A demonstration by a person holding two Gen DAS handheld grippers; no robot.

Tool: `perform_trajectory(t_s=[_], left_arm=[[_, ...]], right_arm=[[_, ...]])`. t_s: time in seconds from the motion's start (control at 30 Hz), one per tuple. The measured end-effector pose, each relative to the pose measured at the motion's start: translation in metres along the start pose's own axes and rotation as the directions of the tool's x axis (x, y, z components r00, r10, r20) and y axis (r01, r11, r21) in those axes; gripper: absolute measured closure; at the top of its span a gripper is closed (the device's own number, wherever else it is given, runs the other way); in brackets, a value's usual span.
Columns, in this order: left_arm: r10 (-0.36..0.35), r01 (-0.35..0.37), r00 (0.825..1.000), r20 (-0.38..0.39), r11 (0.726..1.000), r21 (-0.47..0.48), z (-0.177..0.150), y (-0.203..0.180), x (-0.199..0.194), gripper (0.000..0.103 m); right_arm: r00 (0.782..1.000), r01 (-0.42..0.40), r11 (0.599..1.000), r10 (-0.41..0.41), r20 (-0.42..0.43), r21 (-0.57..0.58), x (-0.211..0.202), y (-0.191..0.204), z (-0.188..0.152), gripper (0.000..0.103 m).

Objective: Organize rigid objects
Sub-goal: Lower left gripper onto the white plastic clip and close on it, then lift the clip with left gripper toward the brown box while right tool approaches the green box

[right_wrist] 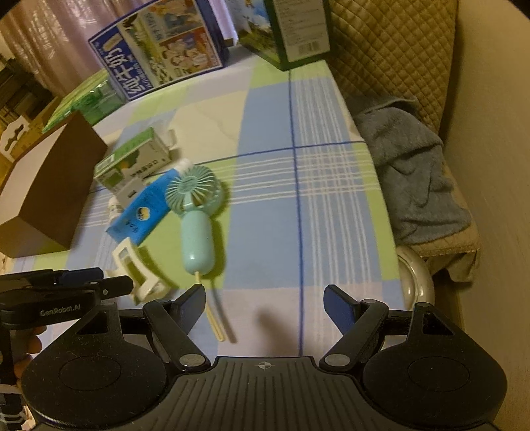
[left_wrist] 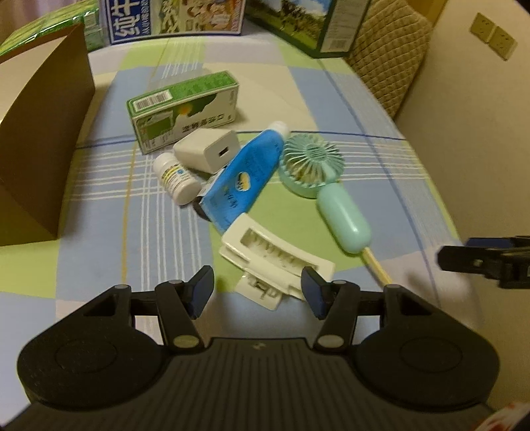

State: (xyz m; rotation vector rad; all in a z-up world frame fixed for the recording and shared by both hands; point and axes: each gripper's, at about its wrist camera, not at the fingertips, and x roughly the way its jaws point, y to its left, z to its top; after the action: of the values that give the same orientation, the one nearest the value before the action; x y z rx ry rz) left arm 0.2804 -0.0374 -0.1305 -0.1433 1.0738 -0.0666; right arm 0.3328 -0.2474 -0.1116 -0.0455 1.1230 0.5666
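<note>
A pile of small objects lies on the checked tablecloth [left_wrist: 159, 212]: a green and white carton [left_wrist: 182, 109], a white charger [left_wrist: 207, 151], a white pill bottle [left_wrist: 175, 177], a blue tube [left_wrist: 243, 179], a mint hand fan [left_wrist: 326, 185] and a white hair clip [left_wrist: 275, 262]. My left gripper [left_wrist: 258, 291] is open, its jaws just in front of the hair clip, holding nothing. My right gripper [right_wrist: 265, 306] is open and empty over the cloth, right of the fan [right_wrist: 195, 215] and its cream strap [right_wrist: 215, 321]. The left gripper also shows in the right wrist view [right_wrist: 109, 286].
A brown cardboard box [left_wrist: 39, 139] stands at the left. Large milk cartons [left_wrist: 172, 16] and a green box [left_wrist: 314, 30] line the far edge. A quilted chair [right_wrist: 397, 56] with a blue towel [right_wrist: 414, 172] stands past the table's right edge.
</note>
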Motion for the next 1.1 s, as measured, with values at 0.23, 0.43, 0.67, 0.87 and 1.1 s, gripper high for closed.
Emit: perform_trajectory(t_s=[0.23,0.43,0.67,0.87,1.1], left_arm=[[0.040,-0.040,0.999,-0.001,0.999,-0.006,0.001,0.017,-0.006,0.054],[0.131,-0.131,0.991,0.001,0.991,0.019,-0.004,0.042,-0.021,0.056],[0.031,-0.032,0.999,0.011,0.996,0.082,-0.006,0.039,-0.035,0.042],[0.048,-0.046,0.999,-0.002,0.977,0.208,-0.003,0.012,-0.016,0.038],[0.100,-0.089,0.995,-0.025,0.956,0.279,-0.008,0.008,0.003,0.054]], right_arm=[[1.000,-0.010,1.000,0.010,-0.015,0.011,0.007,-0.008,0.007,0.027],[0.999,-0.019,1.000,0.019,-0.025,0.008,0.015,-0.009,0.011,0.027],[0.999,-0.022,1.000,0.022,-0.031,0.018,0.018,-0.013,0.013,0.027],[0.999,-0.019,0.999,0.020,-0.027,0.028,0.016,-0.016,0.011,0.027],[1.000,-0.009,0.999,0.010,-0.027,0.051,0.012,-0.021,0.006,0.027]])
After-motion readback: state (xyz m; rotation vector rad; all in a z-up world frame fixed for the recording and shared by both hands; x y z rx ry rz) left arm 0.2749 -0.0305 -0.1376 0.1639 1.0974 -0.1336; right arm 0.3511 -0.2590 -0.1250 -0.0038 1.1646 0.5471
